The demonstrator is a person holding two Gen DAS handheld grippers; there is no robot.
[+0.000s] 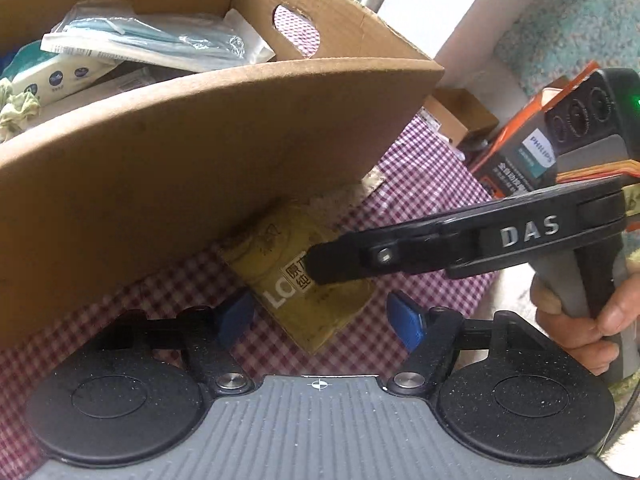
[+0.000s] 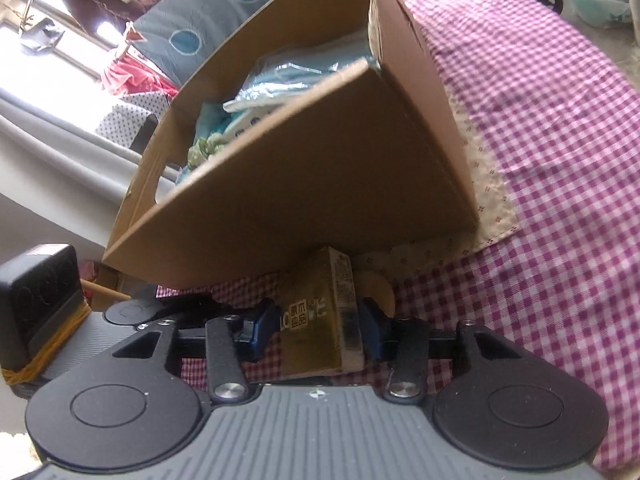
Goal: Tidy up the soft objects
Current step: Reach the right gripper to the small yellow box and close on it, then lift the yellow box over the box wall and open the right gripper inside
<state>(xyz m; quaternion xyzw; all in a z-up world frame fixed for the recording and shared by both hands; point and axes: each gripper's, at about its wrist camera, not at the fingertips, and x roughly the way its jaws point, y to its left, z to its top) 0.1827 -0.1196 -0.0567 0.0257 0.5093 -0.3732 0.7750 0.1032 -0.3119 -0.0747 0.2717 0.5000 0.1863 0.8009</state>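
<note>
Pack pickup in hand. Yellow tissue pack (image 2: 320,320) lying on the checked cloth (image 2: 540,160), far end touching the front wall of the box (image 2: 300,192). Right gripper (image 2: 318,326) closed in around it — blue pads (image 2: 374,332) pressing on both sides, so gripped or very nearly. Left gripper (image 1: 320,318) spread wide, holding nothing, pads (image 1: 406,320) on either side of the pack's near end without touching.

Box already loaded: mask packets (image 1: 152,40), white tissue pack (image 1: 60,76), something green and crumpled (image 1: 18,110).

Next move, by judgement: lift straight up, clear the front wall, carry over the rim, drop in. Wall is tall and right against the pack — no room for a forward slide, so up first, then forward.

In the way: left gripper close to the pack, wants backing off before the lift. Beige mat (image 2: 488,184) under the box corner — possible snag. Philips carton (image 1: 532,152) and small brown box (image 1: 460,114) off to the right, well apart, no issue.
</note>
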